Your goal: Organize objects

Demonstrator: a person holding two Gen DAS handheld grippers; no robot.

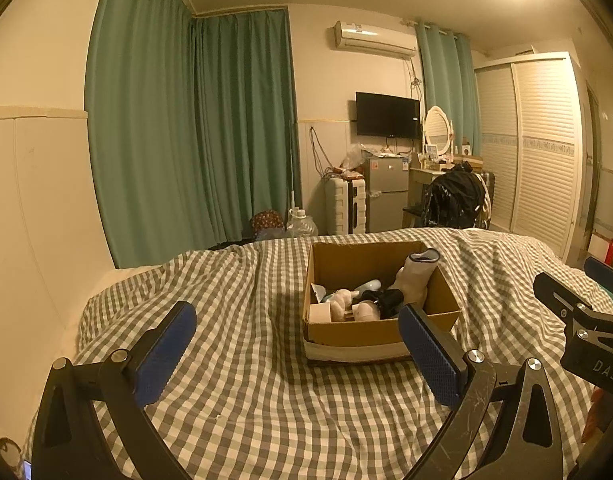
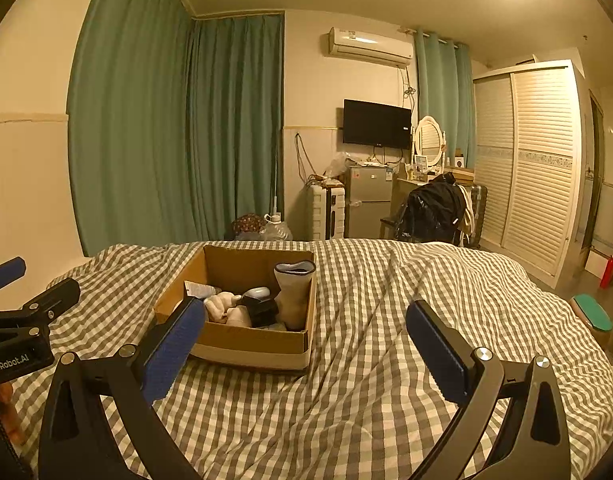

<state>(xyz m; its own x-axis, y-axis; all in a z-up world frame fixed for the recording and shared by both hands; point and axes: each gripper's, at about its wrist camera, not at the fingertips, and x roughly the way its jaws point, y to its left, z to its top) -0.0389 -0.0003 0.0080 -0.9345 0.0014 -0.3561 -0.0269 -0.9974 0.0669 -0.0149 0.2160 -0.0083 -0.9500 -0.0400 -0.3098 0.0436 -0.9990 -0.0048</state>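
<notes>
An open cardboard box [image 1: 370,334] sits on the checked bedspread [image 1: 246,380]; it also shows in the right wrist view [image 2: 250,340]. Inside lie a beige boot-shaped item [image 1: 416,280] [image 2: 294,296], a white plush toy [image 1: 342,302] [image 2: 222,306], a black object [image 1: 388,304] [image 2: 262,308], a pale blue item [image 2: 258,291] and a roll of tape [image 1: 320,313]. My left gripper [image 1: 298,344] is open and empty, just short of the box. My right gripper [image 2: 306,340] is open and empty, to the right of the box. Each gripper shows at the edge of the other's view.
Beyond the bed [image 2: 426,300] are green curtains [image 1: 194,128], a small fridge [image 1: 386,194], a white suitcase [image 1: 344,206], a chair with a black jacket [image 1: 454,200], a wall TV [image 1: 386,114] and a louvred wardrobe [image 1: 538,152]. A water jug [image 1: 300,224] stands on the floor.
</notes>
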